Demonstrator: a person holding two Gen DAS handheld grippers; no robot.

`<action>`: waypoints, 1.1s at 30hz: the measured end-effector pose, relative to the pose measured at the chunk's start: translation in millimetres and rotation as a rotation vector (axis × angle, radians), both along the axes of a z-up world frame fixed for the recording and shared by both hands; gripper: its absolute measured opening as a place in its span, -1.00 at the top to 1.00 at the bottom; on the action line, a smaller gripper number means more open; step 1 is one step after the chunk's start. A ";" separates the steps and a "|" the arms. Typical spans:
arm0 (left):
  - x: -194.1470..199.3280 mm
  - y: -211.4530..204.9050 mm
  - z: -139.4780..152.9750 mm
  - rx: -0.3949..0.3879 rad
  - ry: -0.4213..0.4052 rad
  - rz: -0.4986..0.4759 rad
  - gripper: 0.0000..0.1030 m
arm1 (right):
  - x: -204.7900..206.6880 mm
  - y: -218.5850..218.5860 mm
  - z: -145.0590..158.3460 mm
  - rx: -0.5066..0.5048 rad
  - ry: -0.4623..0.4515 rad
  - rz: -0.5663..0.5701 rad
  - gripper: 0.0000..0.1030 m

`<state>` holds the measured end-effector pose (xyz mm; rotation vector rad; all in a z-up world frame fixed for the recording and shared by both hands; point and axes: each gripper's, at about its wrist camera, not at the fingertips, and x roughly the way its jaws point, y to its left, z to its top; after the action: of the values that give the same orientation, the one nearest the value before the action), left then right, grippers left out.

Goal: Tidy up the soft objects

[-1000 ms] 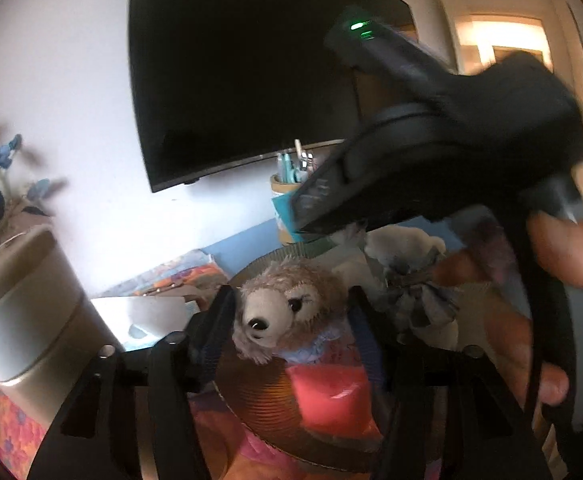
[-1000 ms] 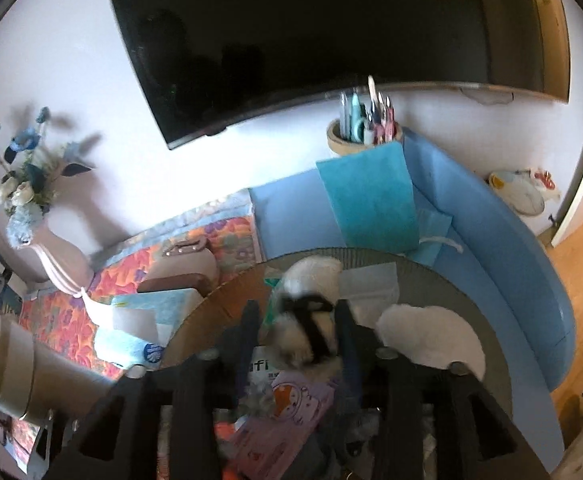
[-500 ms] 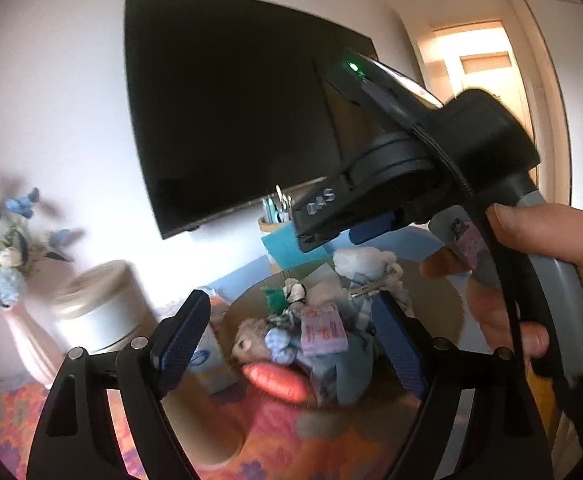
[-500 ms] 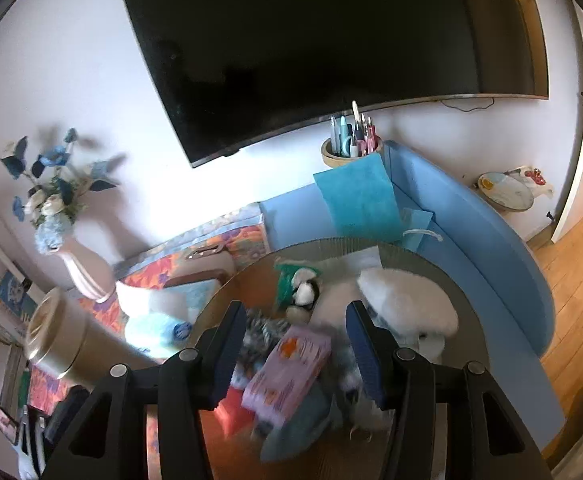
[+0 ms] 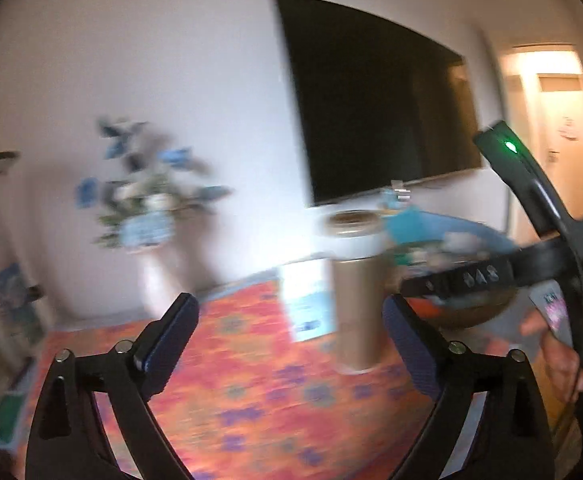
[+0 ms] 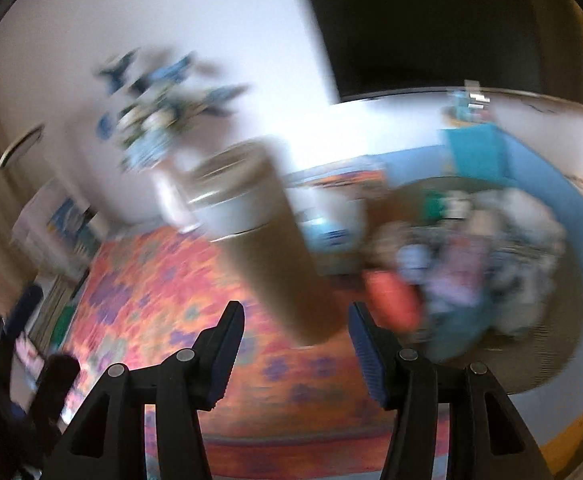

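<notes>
Both views are smeared with motion blur. Left gripper (image 5: pixel 287 344): jaws wide and opening, nothing between the blue pads; only the orange flowered cloth (image 5: pixel 251 380) shows through the gap, low in the frame. Right gripper (image 6: pixel 295 356): jaws apart and opening, nothing clamped, pads clear of everything. It also appears at the right edge of the left wrist view, gripped by a hand (image 5: pixel 559 356), with a green light on its upper arm.

Obstruction: a tall tan canister with a pale lid (image 6: pixel 263 240) stands on the cloth at centre frame in the right wrist view, directly above the gap between the right jaws and between that gripper and the wall. In the left wrist view the same canister (image 5: pixel 357 280) sits right of centre, just above the right-hand pad.

Task items: a heap of soft toys and fabric pieces (image 6: pixel 471 252) lies in a round woven tray (image 6: pixel 559 352), right half of the right wrist view, beside the canister. A red-orange piece (image 6: pixel 391 300) lies at the heap's near left edge. Individual items are too blurred to identify. In the left wrist view the heap is mostly hidden behind the right gripper.

Surroundings: a vase of blue and white flowers (image 5: pixel 147 208) at left of centre, a dark wall screen (image 5: pixel 379 104) at upper right, a blue bench (image 6: pixel 563 200) behind the tray, and a white-and-blue packet (image 5: pixel 307 300) just left of the canister.
</notes>
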<state>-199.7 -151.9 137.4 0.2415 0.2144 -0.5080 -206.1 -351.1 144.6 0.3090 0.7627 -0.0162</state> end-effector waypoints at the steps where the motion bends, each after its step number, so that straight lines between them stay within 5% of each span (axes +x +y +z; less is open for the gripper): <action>1: 3.1 13.6 0.8 -0.003 0.001 0.035 -1.00 | 8.1 16.3 -2.6 0.000 0.010 0.031 -0.02; 6: 40.8 70.9 -18.3 0.072 0.096 0.262 -1.00 | 49.2 101.6 -19.7 -0.033 0.033 0.156 -0.02; 9: 69.4 106.8 -35.6 0.033 0.180 0.328 -1.00 | 73.4 143.8 -35.9 -0.071 0.038 0.191 -0.02; 13: 106.0 135.7 -55.7 0.005 0.210 0.389 -1.00 | 98.6 180.4 -53.9 -0.129 -0.036 0.174 -0.03; 18: 161.1 158.7 -91.4 0.014 0.368 0.386 -0.98 | 120.0 207.5 -72.4 -0.227 -0.106 0.131 -0.05; 26: 183.3 194.9 -116.8 -0.150 0.471 0.444 -0.98 | 133.5 226.4 -103.8 -0.282 -0.070 0.164 -0.05; 28: 187.1 196.2 -119.6 -0.161 0.498 0.437 -0.98 | 131.5 227.5 -103.6 -0.295 -0.084 0.157 -0.15; 30: 188.2 195.5 -121.5 -0.154 0.510 0.435 -0.98 | 129.5 227.1 -103.2 -0.305 -0.089 0.150 -0.52; 33: 186.5 192.1 -121.5 -0.131 0.494 0.446 -0.98 | 126.9 227.6 -101.3 -0.315 -0.104 0.145 -0.63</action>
<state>-13.2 40.2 15.9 -0.0671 0.6962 -0.1277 -79.2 -123.5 43.3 -0.0456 0.6658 0.0161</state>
